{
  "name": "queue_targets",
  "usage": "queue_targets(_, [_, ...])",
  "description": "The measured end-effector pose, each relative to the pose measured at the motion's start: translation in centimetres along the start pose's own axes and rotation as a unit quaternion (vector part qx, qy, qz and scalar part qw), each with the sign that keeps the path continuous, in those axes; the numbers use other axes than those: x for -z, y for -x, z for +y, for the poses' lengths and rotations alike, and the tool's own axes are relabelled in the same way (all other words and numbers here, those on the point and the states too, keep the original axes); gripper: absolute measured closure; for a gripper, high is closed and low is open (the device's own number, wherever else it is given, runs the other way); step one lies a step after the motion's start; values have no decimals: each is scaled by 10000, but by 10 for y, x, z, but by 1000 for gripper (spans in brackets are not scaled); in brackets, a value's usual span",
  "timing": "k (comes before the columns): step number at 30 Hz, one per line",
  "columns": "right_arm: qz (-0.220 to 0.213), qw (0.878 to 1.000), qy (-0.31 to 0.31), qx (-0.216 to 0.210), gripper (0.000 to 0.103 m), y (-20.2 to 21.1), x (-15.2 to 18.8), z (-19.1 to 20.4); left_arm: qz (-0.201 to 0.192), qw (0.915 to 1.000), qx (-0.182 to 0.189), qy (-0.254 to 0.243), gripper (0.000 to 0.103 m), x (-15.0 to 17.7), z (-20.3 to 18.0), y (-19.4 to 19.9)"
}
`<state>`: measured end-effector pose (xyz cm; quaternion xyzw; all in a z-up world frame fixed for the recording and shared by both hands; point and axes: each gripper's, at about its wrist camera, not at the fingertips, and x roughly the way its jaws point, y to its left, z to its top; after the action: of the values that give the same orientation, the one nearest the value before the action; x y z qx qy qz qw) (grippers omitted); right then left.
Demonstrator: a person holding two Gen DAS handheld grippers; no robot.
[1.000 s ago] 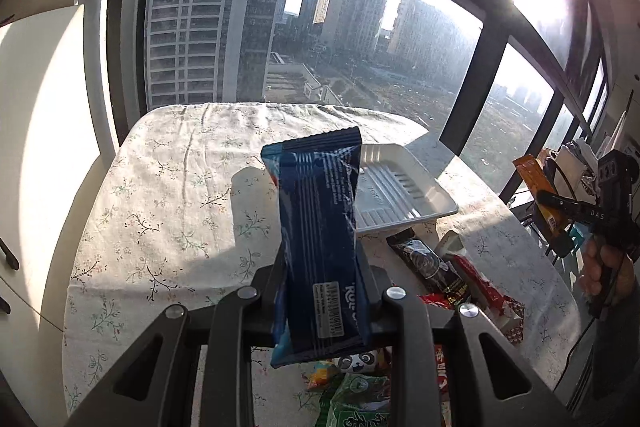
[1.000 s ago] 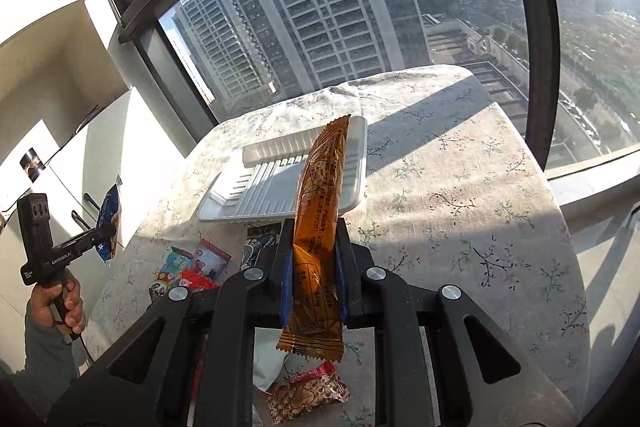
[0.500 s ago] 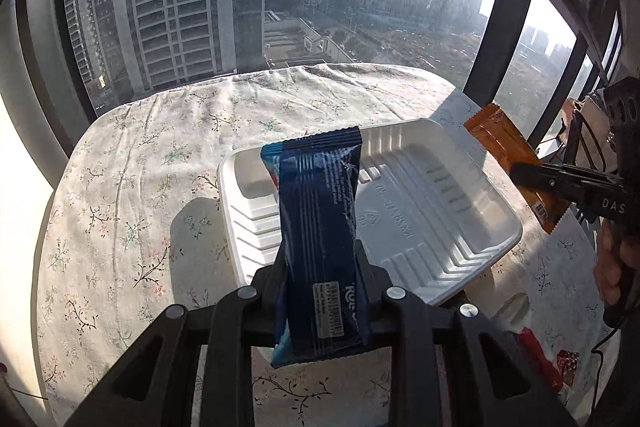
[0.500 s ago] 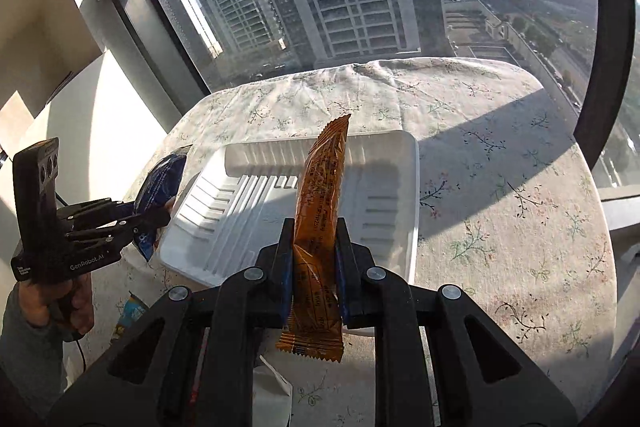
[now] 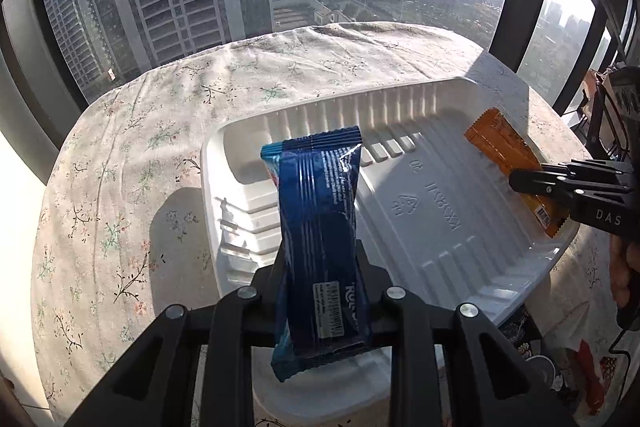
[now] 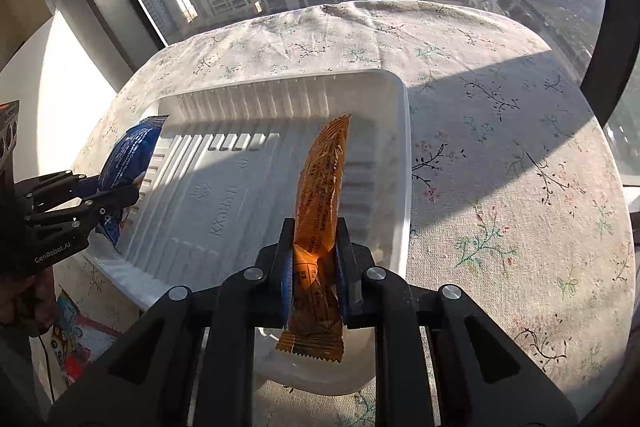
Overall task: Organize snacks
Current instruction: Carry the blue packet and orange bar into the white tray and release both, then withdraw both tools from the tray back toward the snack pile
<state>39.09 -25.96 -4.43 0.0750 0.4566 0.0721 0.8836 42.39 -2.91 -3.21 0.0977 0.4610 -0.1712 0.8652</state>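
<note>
A round table under a cream cloth printed with small flowers and twigs (image 5: 132,147) fills the ground ahead of both tools, with tall windows and high-rise blocks beyond its far edge. On the cloth lies a white rectangular ribbed plastic tray (image 5: 420,211), straight in front of and below both sets of fingers; it holds no loose packet, and raised lettering shows on its bare floor.

The left gripper (image 5: 320,259) points steeply down over the near left part of the tray, its fingers pressed together on a glossy dark-blue foil snack packet (image 5: 316,227). The packet stands up out of the grip, crimped top end forward over the tray's left wall, barcode end hanging back toward the camera. It is in the air, not touching the tray.

The right gripper (image 6: 316,251) points down over the tray's right side, fingers pinching a long, slim orange foil snack packet (image 6: 320,195) near its lower third. That packet rises ahead of the fingers, slightly bowed, tip over the tray's right-hand ribs, and its crimped tail hangs below the grip.

Seen from the left tool, the right one reaches in from the right edge; a bare hand (image 5: 624,275) grips its handle.

Beside the tray's near corner lie several small colourful snack packets (image 6: 72,339), half hidden.
</note>
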Motion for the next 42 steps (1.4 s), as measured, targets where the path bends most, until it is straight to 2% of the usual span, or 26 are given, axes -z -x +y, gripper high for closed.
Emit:
queue_targets(13, [-75, 10000, 53, 17, 87, 3, 13, 8, 161, 9997, -166, -102, 72, 2, -2, -11])
queue_targets(16, [-84, 10000, 30, 5, 86, 2, 11, 7, 190, 9996, -186, -118, 66, 2, -3, -12])
queue_targets(18, [-101, 9999, 107, 60, 86, 1, 11, 10, 188, 9995, -225, -123, 55, 2, -3, -13])
queue_targets(22, [-103, 9998, 145, 98, 84, 1, 11, 12, 172, 9995, -229, -121, 50, 2, -4, -12])
queue_targets(24, [-104, 9998, 150, 122, 84, 1, 11, 12, 103, 9996, -233, -143, 41, 1, -5, -8])
queue_targets(28, [-217, 9996, 101, 118, 76, 9, 9, 8, -100, 9994, -270, -194, 36, 0, -8, 8])
queue_targets(30, [-352, 9993, 76, 80, 71, 18, 7, 5, -278, 9990, -293, -183, 29, -2, -7, 24])
queue_targets(32, [-562, 9984, 48, 68, 51, 33, 4, 2, -530, 9979, -317, -176, 25, -2, -7, 44])
queue_targets(33, [-684, 9976, 30, 55, 48, 41, 3, 1, -677, 9970, -338, -171, 22, -1, -6, 56])
queue_targets(34, [-829, 9965, 17, 42, 44, 52, 2, -1, -839, 9956, -386, -161, 20, 0, -5, 69])
queue_targets(36, [-1088, 9940, 2, 54, 40, 74, 1, -4, -1134, 9923, -483, -143, 7, 6, -3, 95])
queue_targets(38, [-1397, 9902, -2, 34, 32, 102, 4, -7, -1403, 9882, -591, -159, 0, 17, -3, 122])
queue_targets(41, [-1953, 9806, 149, -86, 18, 150, 20, -6, -1666, 9838, -654, -140, 0, 43, -5, 156])
queue_targets(42, [-2122, 9769, 232, -118, 17, 166, 28, -3, -1702, 9833, -628, -109, 0, 53, -6, 165])
